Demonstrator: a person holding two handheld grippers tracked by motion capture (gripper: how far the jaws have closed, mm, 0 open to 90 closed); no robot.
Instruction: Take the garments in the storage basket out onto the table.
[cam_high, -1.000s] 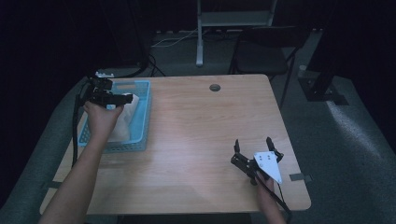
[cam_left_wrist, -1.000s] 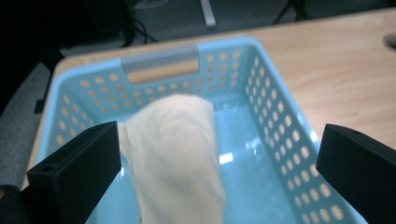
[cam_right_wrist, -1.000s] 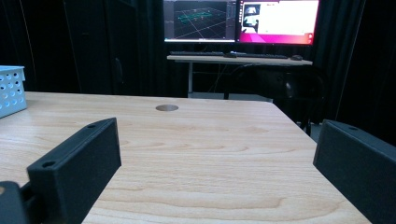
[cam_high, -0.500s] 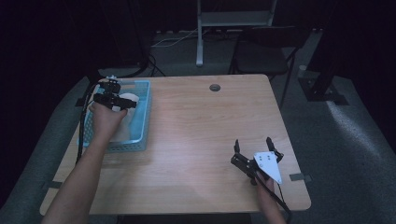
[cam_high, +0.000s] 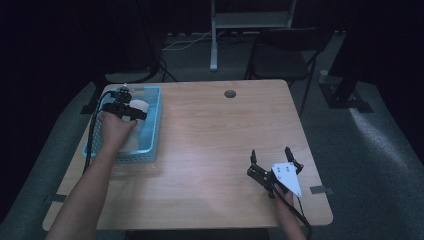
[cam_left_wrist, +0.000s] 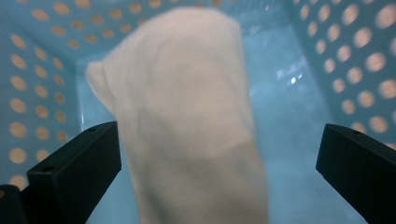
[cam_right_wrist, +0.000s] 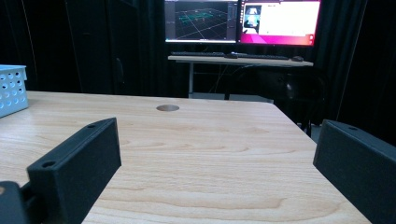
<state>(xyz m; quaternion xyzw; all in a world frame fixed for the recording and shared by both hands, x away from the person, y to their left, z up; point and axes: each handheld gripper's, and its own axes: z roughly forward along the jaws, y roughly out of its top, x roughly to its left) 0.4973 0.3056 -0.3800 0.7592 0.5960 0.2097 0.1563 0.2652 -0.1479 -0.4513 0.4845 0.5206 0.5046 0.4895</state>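
A blue perforated basket (cam_high: 152, 117) stands at the table's left side, with a white cloth (cam_high: 139, 106) lying in it. My left gripper (cam_high: 123, 106) hangs over the basket, pointing down into it. In the left gripper view, the cloth (cam_left_wrist: 187, 116) lies between the wide-apart jaws of my left gripper (cam_left_wrist: 218, 135), which is open and not clamped on it. The basket's holed wall (cam_left_wrist: 42, 70) surrounds it. My right gripper (cam_high: 270, 151) rests low near the table's front right, open with nothing between its jaws (cam_right_wrist: 217, 140).
The wooden table (cam_high: 210, 145) has a round cable hole (cam_high: 230, 93) at its back edge. A desk with lit monitors (cam_right_wrist: 243, 21) stands beyond the table, and a dark chair (cam_high: 280, 55) is behind it. The basket's corner (cam_right_wrist: 11, 88) shows at the left in the right gripper view.
My left gripper has shifted a little to the right and lower over the basket and its cloth. The right gripper has stayed still.
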